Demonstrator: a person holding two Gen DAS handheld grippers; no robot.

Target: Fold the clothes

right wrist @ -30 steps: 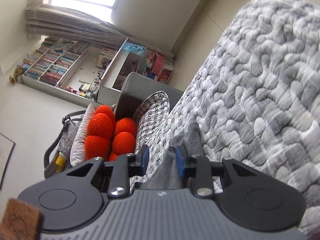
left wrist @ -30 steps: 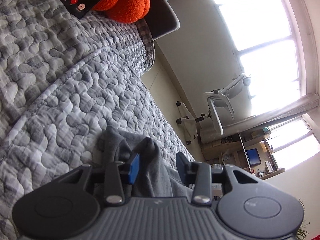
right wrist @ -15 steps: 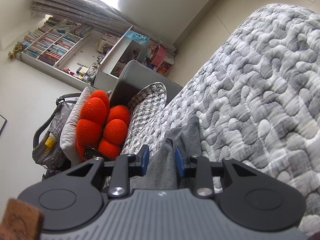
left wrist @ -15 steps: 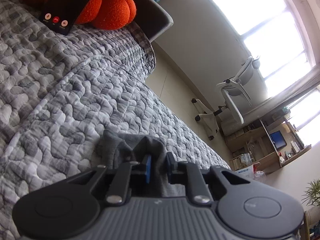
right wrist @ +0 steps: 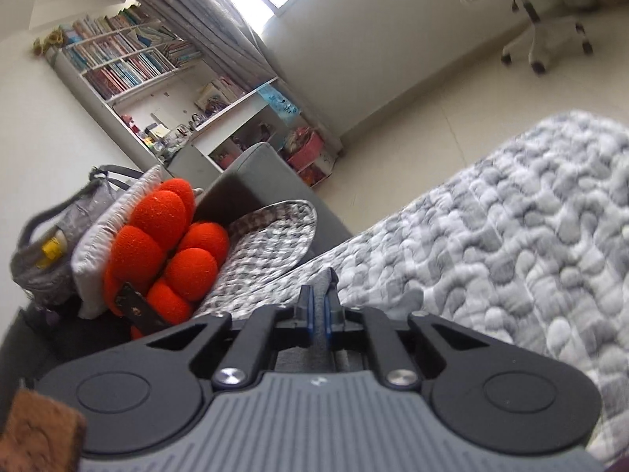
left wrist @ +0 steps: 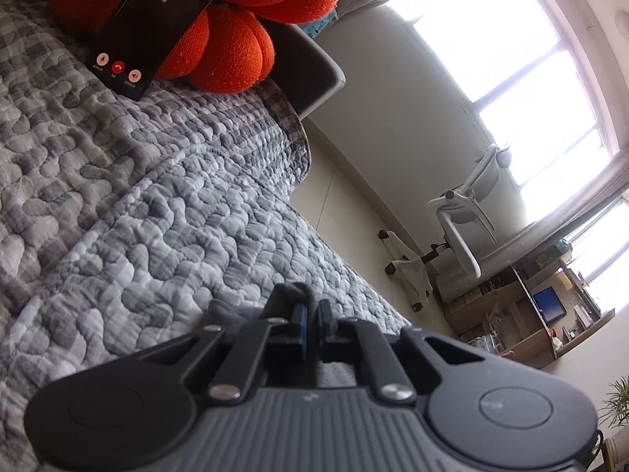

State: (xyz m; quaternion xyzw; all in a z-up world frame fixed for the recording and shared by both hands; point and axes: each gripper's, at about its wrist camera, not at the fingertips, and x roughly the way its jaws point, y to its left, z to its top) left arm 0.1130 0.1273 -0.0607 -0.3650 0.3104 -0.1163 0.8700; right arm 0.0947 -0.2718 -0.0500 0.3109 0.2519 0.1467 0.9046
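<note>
A grey garment [left wrist: 289, 293] lies on the grey quilted bed cover [left wrist: 157, 212]. My left gripper [left wrist: 310, 320] is shut on a bunched edge of it, and only a small fold shows past the blue-padded fingers. In the right wrist view my right gripper [right wrist: 319, 312] is shut on another edge of the grey garment [right wrist: 324, 283], which pokes up between the jaws above the quilted cover [right wrist: 491, 244]. Most of the garment is hidden behind the gripper bodies.
An orange pumpkin-shaped cushion [left wrist: 232, 51] with a black phone [left wrist: 157, 19] leaning on it sits at the bed's head; the cushion also shows in the right wrist view [right wrist: 165, 251]. A white office chair [left wrist: 460, 228] and a desk stand across the floor. A bookshelf [right wrist: 129, 63] lines the wall.
Both grippers have closed from open onto the grey garment's edges. Both views have lifted and tilted, so less of the garment shows past the fingers.
</note>
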